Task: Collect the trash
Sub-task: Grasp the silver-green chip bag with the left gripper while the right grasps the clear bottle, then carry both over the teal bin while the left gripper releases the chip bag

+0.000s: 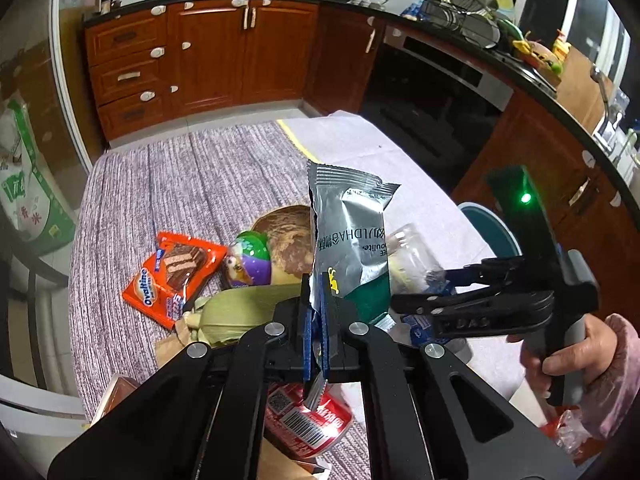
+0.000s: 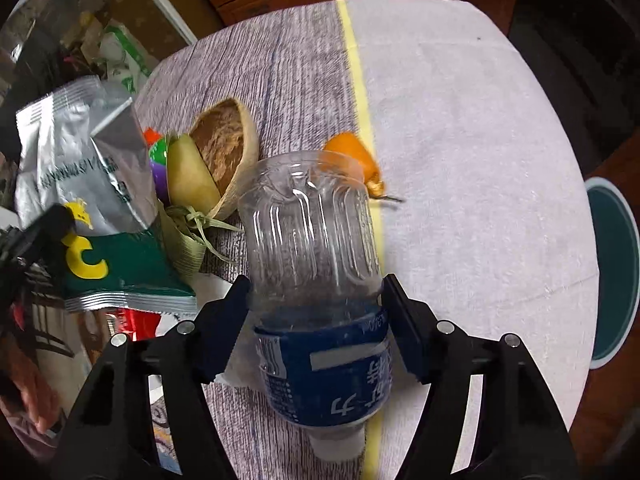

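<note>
Trash is heaped on the cloth-covered table (image 1: 168,184). In the left wrist view, a silver-and-green snack bag (image 1: 348,240) is pinched upright between the blue pads of the left gripper (image 1: 319,332). At 9 o'clock from it an orange Ovaltine wrapper (image 1: 172,276) is seen, with a green-and-purple toy egg (image 1: 250,258), a coconut shell (image 1: 288,240) and a leaf-wrapped dumpling (image 1: 240,312) between. A red can (image 1: 308,420) is seen below the jaws. At 3 o'clock the right gripper (image 1: 416,300) is shown side-on; its closure cannot be told here.

In the right wrist view, that right gripper (image 2: 316,312) is shown clamped on a clear plastic bottle (image 2: 312,248), blue label and cap toward the camera. An orange pepper (image 2: 356,156), not visible in the other view, is seen at 12 o'clock beyond the bottle. The snack bag (image 2: 88,184) is seen at 9 o'clock, and a teal bin (image 2: 612,268) at 3 o'clock off the table edge.
</note>
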The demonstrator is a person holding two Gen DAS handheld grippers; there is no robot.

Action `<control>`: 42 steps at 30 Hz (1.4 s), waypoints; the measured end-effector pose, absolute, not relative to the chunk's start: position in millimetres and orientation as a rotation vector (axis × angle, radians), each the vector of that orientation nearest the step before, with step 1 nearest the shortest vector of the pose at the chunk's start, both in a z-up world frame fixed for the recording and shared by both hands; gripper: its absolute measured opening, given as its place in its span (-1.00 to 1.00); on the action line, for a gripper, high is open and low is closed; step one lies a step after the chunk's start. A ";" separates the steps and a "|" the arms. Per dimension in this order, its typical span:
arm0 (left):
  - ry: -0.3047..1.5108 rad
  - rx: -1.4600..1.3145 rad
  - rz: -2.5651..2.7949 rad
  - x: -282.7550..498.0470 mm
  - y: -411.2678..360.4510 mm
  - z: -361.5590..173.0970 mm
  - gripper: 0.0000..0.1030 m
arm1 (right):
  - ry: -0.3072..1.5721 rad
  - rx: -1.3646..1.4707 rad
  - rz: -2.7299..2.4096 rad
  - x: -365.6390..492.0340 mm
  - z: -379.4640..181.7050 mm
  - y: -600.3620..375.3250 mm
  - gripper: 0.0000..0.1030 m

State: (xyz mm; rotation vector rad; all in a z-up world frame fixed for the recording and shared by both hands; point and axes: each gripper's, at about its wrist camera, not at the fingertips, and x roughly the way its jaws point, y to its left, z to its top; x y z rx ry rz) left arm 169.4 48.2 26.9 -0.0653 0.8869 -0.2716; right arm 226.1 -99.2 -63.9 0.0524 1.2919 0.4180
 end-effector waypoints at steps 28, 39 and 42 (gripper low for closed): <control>0.874 0.138 -0.586 239.2 -194.5 48.9 -0.93 | 0.978 0.353 -0.045 187.5 11.5 -390.3 0.21; 0.966 0.214 -0.703 272.8 -310.0 -6.7 -0.93 | 1.021 0.424 -0.166 188.0 -23.5 -451.7 0.22; 0.993 0.229 -0.718 280.3 -326.6 -23.4 -0.92 | 1.032 0.437 -0.170 196.5 -31.4 -459.6 0.22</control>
